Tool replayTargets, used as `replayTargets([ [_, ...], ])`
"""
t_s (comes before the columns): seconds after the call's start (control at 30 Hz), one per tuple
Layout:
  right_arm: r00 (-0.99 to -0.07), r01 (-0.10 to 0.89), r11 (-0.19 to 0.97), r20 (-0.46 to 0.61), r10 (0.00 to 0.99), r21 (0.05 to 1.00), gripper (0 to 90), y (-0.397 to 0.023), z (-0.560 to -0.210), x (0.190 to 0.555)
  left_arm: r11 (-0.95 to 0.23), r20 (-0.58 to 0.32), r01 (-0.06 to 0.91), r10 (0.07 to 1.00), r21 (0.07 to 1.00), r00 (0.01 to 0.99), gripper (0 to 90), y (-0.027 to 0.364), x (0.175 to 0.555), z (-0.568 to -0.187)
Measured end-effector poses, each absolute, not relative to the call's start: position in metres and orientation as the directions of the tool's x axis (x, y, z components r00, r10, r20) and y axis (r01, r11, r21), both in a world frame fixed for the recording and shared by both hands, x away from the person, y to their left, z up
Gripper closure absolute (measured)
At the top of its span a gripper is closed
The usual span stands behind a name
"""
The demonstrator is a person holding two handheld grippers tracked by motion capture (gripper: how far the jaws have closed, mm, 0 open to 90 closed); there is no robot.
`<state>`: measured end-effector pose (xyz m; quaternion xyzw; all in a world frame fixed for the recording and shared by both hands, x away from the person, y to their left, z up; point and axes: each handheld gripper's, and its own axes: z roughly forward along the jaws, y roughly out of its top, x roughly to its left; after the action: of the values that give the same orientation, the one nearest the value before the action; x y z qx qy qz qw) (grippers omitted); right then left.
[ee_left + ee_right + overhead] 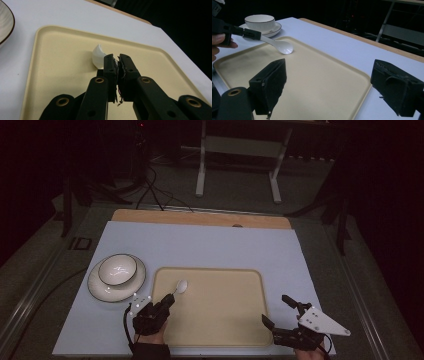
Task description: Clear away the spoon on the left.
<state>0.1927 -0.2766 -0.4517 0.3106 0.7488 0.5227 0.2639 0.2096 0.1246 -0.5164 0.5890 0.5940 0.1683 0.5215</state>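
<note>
White bowl (117,269) on plate (100,289), left of tray

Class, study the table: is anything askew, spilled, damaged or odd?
Nothing stands out. The bowl sits upright on its plate, the tray is clean, and the left tool holds the white spoon over it.

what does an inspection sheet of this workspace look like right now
surface: pale blue table top, wooden strip at its far edge
job's things: white ceramic spoon with its bowl on the beige plastic tray; white black-rimmed bowl on its saucer, left of the tray
clutter: nothing seen
grippers: left gripper shut on the spoon's handle; right gripper open, empty, at the tray's right edge
cables: black cables on the floor
surroundings: dark room, white-legged table behind
</note>
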Motion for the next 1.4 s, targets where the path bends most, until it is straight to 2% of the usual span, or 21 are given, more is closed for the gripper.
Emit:
replayTargets([
  [0.63,-0.663,0.19,0.261,-0.073,0.745,0.946,13.4,-0.277,-0.452,0.193,0.133,-0.36,0.648,0.904,0.75,0.231,84.2,0.114,0.198,-0.524],
  [1.07,-0.662,0.191,0.264,-0.075,0.746,0.945,13.4,-0.276,-0.452,0.193,0.114,-0.34,0.692,0.919,0.713,0.199,82.1,0.113,0.198,-0.531],
  [1.4,-0.671,0.188,0.266,-0.074,0.738,0.946,13.4,-0.276,-0.452,0.193,0.099,-0.332,0.721,0.924,0.686,0.189,76.6,0.113,0.2,-0.537],
])
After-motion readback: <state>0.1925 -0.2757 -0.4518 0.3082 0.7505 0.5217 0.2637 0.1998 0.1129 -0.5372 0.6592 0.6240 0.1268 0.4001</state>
